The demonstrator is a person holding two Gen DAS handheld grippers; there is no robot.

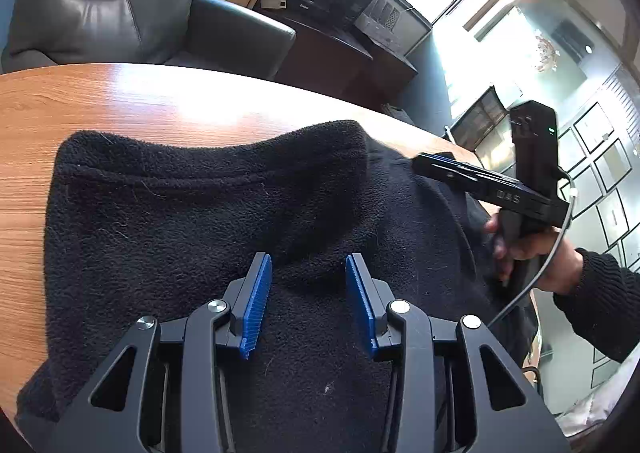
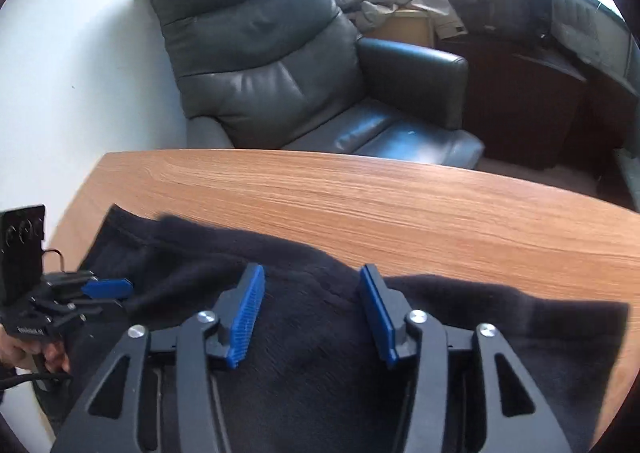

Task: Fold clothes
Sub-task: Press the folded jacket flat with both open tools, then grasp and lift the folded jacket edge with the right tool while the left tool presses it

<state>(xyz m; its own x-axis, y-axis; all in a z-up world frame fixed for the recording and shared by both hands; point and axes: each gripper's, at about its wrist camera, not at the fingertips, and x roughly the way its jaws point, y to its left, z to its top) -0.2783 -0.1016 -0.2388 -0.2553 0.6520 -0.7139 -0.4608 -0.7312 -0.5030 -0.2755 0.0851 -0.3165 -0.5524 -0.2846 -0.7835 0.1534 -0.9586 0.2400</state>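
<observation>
On the wooden desk (image 1: 120, 101), seen from the left wrist, a black fleece garment (image 1: 208, 213) lies spread with one rounded, doubled-looking edge toward the far side, its near part running under the camera. The left hand-held gripper (image 1: 308, 277) hangs just over the cloth with its blue pads set well apart and nothing between them, probably so it can press or pinch the fleece. To the right, the right hand-held gripper (image 1: 436, 165) reaches over the garment's far right part, carried by a hand (image 1: 532, 257) in a dark knit sleeve; its jaw opening is hard to read from this side.

In the right wrist view, the right hand-held gripper (image 2: 310, 293) is wide open and empty above the garment's (image 2: 320, 353) rumpled far edge, which lies close to bare desk (image 2: 400, 205). The left hand-held gripper (image 2: 106, 289) shows at the left margin, low over the cloth. Whether a fold is being started or smoothed cannot be told.

Beyond the desk stand a grey leather armchair (image 2: 280, 65), a heap of pale clothes (image 2: 384, 1) on a box and a dark cabinet (image 2: 520, 93). All are well apart from the work, and nothing on the desk blocks either hand-held gripper.
</observation>
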